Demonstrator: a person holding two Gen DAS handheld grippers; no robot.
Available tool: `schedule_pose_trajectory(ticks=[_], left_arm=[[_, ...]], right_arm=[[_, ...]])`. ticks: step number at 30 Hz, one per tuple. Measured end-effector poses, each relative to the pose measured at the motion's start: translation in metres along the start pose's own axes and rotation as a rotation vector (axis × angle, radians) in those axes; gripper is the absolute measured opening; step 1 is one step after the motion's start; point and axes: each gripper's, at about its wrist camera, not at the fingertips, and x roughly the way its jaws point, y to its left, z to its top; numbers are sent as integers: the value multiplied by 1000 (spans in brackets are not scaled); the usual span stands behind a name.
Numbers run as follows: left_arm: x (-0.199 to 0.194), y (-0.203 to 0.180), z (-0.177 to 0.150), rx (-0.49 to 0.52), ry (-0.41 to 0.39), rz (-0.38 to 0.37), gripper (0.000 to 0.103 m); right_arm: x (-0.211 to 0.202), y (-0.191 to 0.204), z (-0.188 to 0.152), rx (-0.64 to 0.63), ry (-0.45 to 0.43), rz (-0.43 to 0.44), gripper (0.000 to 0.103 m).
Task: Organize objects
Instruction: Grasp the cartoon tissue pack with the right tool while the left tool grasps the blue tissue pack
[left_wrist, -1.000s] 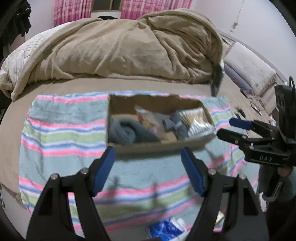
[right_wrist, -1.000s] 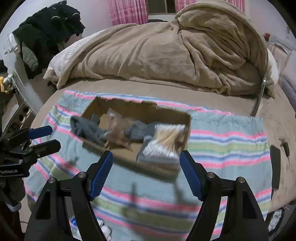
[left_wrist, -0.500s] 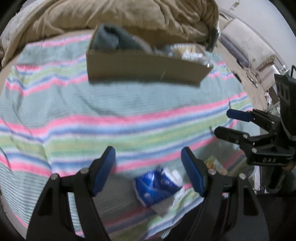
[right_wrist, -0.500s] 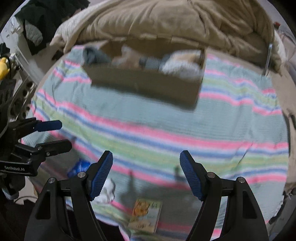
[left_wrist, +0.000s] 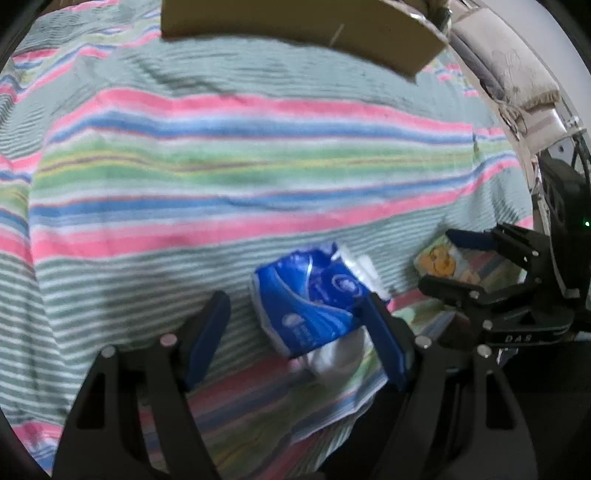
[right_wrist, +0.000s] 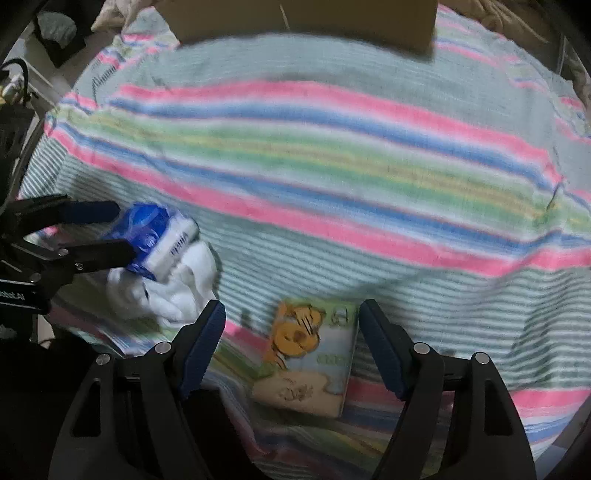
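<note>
A blue and white tissue pack (left_wrist: 310, 295) lies on the striped blanket (left_wrist: 221, 166) with white cloth (left_wrist: 332, 358) under it. My left gripper (left_wrist: 295, 325) is open, its fingers on either side of the pack. The pack also shows in the right wrist view (right_wrist: 155, 236). A flat card with an orange cartoon cat (right_wrist: 310, 354) lies near the blanket's front edge. My right gripper (right_wrist: 291, 339) is open with the card between its fingers. The cardboard box (left_wrist: 295, 26) stands at the far side; its contents are hidden.
The right gripper shows at the right in the left wrist view (left_wrist: 491, 273), over the cat card (left_wrist: 439, 258). The left gripper shows at the left in the right wrist view (right_wrist: 85, 232). The blanket's front edge drops off just below both grippers.
Both grippers have tilted down and moved in from the box toward the blanket's near edge. The tissue pack now sits between the left fingers and the cat card between the right fingers.
</note>
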Motion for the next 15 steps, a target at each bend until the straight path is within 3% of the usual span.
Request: schedule_pose_trajectory(ticks=[6, 10, 11, 13, 15], left_arm=[[9, -6, 2, 6, 27, -33, 76], [12, -12, 2, 10, 24, -81, 75], [12, -11, 1, 8, 15, -93, 73], [10, -11, 1, 2, 0, -120, 58], [10, -11, 3, -7, -12, -135, 50]], right_arm=[[8, 0, -5, 8, 33, -5, 77], [8, -1, -6, 14, 32, 6, 50], [7, -1, -7, 16, 29, 14, 50], [6, -1, -8, 15, 25, 20, 50], [4, -1, -8, 17, 18, 29, 50]])
